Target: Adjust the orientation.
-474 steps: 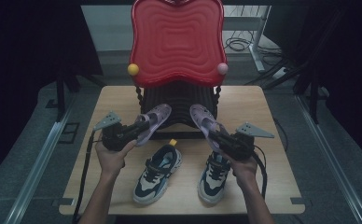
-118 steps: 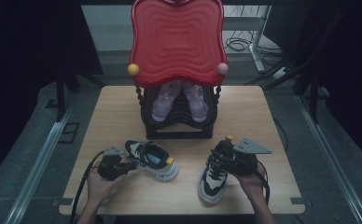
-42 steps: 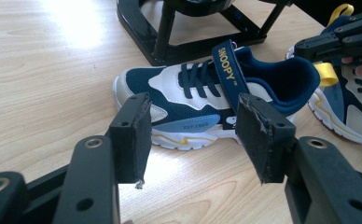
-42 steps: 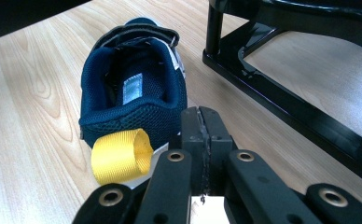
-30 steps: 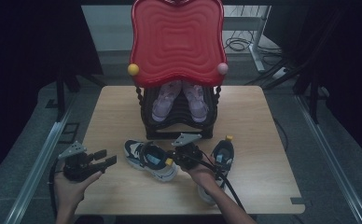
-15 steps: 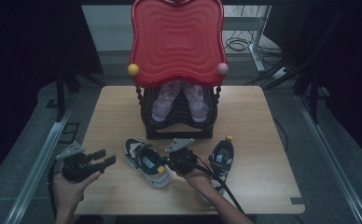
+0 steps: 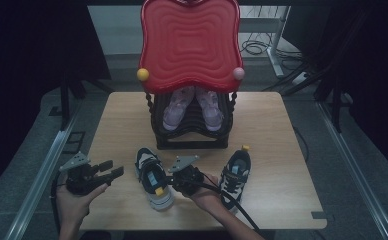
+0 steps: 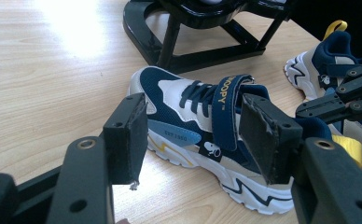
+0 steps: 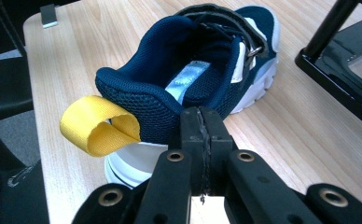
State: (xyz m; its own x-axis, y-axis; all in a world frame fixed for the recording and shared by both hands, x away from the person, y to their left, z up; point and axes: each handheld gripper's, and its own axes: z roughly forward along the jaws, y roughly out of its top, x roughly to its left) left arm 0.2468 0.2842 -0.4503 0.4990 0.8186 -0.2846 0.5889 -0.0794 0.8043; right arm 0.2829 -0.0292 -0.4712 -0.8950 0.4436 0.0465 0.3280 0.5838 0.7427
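— What's biggest from the high view?

— The wooden table (image 7: 277, 125), and at its far side a black rack (image 7: 192, 135) under a red wavy panel (image 7: 189, 45), with a pale purple pair of shoes (image 7: 192, 107) tucked inside. The gripper views catch just the rack's black base.

— And the shoes out on the table?

— Two navy and white ones. The left sneaker (image 7: 153, 177) lies in front of the rack; the right sneaker (image 7: 234, 172) is well apart from it, with the right hand (image 7: 207, 192) between them.

— How do the jaws stand?

— The left gripper (image 8: 195, 140) has its jaws spread wide, holding nothing. In the left gripper view the left sneaker's side sits just beyond the gap between them, strap and small dog print legible, details the high view blurs. The right gripper (image 9: 201, 135) has its jaws pressed together, empty. The right gripper view puts the left sneaker's heel just ahead of the tips, its yellow pull loop (image 9: 97, 126) off to the jaws' left. I cannot tell whether tips touch the heel.
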